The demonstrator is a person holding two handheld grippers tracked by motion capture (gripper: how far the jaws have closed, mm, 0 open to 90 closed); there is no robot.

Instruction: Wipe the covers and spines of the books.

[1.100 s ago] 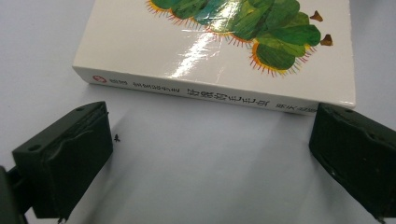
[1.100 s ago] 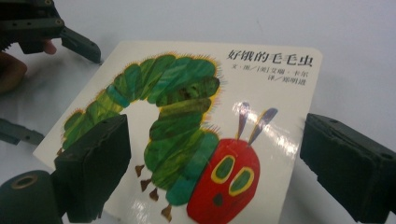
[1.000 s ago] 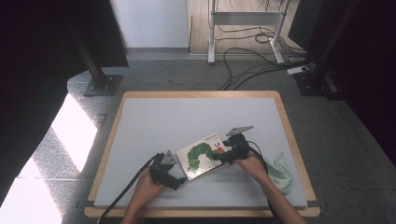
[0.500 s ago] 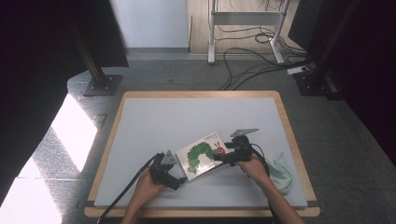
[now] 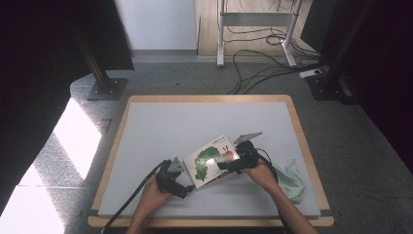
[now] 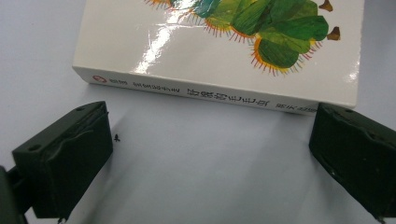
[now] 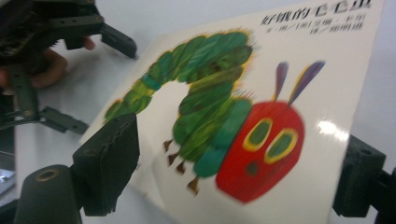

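book: white picture book [image 5: 212,160] with green caterpillar and red face on the cover, lying on the grey table top [image 5: 195,122], near the front edge, a bit right of centre; closed, cover up
book tilt: right end looks lifted off the table in the right gripper view, cannot tell how far
right gripper: right gripper [image 5: 228,164] at the book's right end, jaws wide; in the right gripper view the cover [image 7: 243,116] sits between the two black jaws, one jaw over the near corner by the caterpillar's tail, the other at the edge beyond the red face
right gripper motion: jaws have just been closing, book between them; whether the pads press on it yet, cannot tell
left gripper: left gripper [image 5: 189,187] at the book's near-left corner, jaws spread wide, holding nothing
book vs left gripper: in the left gripper view the spine [image 6: 201,91] with printed characters runs across just ahead of both jaw tips; right jaw tip at or just under the spine's corner, left jaw apart from it, bare table between the jaws
hands: left hand [image 5: 153,195] and right hand [image 5: 263,173] come in from the bottom edge, one on each gripper
other: light green cloth [image 5: 292,180] crumpled on the table right of the right hand, well clear of the book
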